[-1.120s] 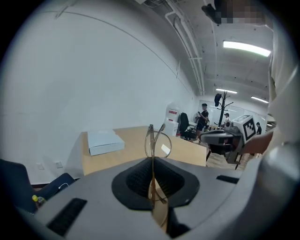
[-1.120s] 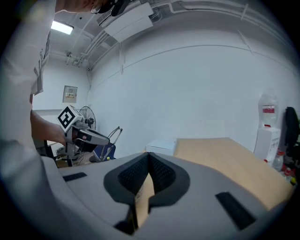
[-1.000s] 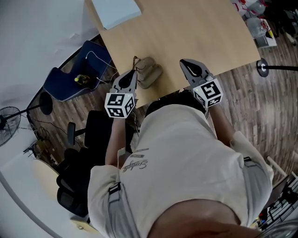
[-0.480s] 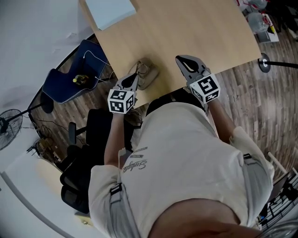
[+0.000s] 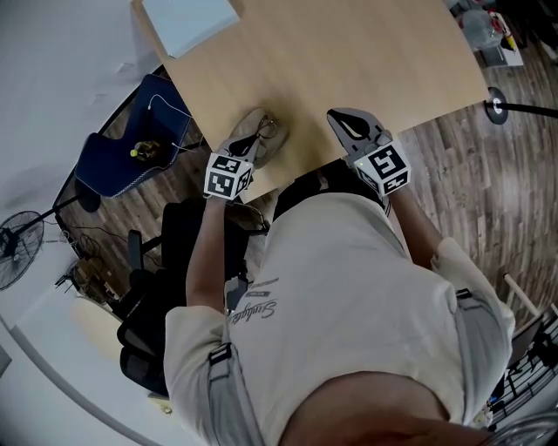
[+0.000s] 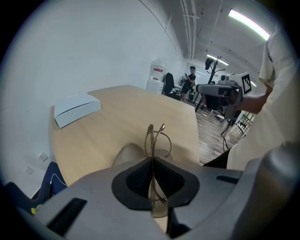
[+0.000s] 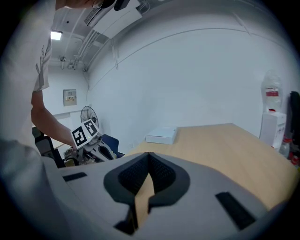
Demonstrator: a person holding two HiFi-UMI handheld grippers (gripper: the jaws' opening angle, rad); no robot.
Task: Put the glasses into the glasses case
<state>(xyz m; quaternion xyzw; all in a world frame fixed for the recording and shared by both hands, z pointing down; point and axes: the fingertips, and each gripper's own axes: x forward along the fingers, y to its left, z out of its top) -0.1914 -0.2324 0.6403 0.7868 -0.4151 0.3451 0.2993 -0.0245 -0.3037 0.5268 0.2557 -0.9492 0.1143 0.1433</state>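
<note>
Left gripper [image 6: 152, 161], clamped on the glasses [image 6: 158, 140], holds them just over the tan glasses case [image 6: 125, 153]; right gripper [image 7: 149, 169] hangs closed, empty; next, probably, easing them inside.

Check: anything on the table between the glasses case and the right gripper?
Nothing. In the head view, only bare table lies between the glasses case and the right gripper, whose jaws are together and empty.

Wooden table [image 5: 349, 52], white box [image 5: 187, 22] at its corner, blue chair [image 5: 105, 170], floor fan [image 5: 17, 248]
</note>
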